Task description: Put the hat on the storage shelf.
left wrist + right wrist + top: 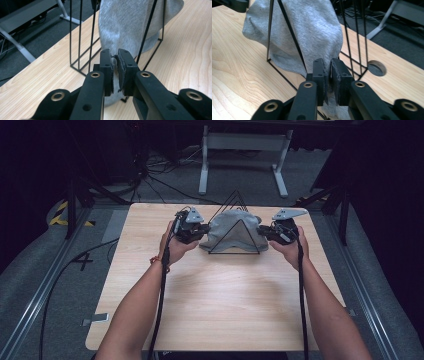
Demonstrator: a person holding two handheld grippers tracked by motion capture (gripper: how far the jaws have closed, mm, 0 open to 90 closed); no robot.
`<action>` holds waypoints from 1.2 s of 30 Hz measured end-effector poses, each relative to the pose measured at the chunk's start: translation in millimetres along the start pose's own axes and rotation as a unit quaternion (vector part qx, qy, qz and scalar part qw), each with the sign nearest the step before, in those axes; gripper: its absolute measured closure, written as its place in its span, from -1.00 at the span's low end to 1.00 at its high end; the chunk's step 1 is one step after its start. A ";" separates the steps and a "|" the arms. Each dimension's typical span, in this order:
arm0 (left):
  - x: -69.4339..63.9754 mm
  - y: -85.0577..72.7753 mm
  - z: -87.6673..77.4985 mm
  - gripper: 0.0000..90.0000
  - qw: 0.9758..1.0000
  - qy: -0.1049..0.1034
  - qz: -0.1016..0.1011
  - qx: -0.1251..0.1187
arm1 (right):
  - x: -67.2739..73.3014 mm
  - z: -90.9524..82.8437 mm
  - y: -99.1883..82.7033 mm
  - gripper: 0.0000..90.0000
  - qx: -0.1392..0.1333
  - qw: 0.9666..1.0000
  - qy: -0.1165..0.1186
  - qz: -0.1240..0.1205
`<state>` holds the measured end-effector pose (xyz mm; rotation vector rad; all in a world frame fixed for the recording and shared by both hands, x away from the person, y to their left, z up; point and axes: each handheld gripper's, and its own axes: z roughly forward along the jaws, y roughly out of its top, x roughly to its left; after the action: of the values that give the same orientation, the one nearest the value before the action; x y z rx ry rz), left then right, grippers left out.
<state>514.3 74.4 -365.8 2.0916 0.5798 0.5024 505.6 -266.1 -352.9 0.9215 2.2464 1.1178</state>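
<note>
pinched 1 edge of the grey cloth [233, 231] in each gripper, left gripper [115, 67] and right gripper [328, 72], cloth draped through the black wire rack [235, 251] on the wooden table [210, 310].

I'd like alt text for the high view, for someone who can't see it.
Two hands each hold a black tool, the left tool and right tool pinching opposite edges of a grey fabric cloth draped over a black triangular wire rack. The rack stands on a light wooden table.
</note>
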 end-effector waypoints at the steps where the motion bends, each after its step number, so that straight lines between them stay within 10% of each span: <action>1: -0.4 -2.1 -4.9 0.83 1.000 0.001 -0.002 0.003 | 0.1 -2.9 0.1 0.75 -0.001 1.000 -0.002 0.000; 21: -27.8 -49.7 -68.3 0.58 0.999 0.007 0.032 0.042 | 16.4 -58.1 -27.9 0.52 0.008 1.000 -0.012 -0.021; 36: -53.6 -110.8 -90.7 0.16 0.993 0.008 0.054 0.104 | 31.0 -84.1 -99.2 0.17 0.045 0.998 -0.019 -0.034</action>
<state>397.5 158.2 -417.9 2.3291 0.5495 0.5405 394.4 -330.2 -390.3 0.8874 2.2948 0.9682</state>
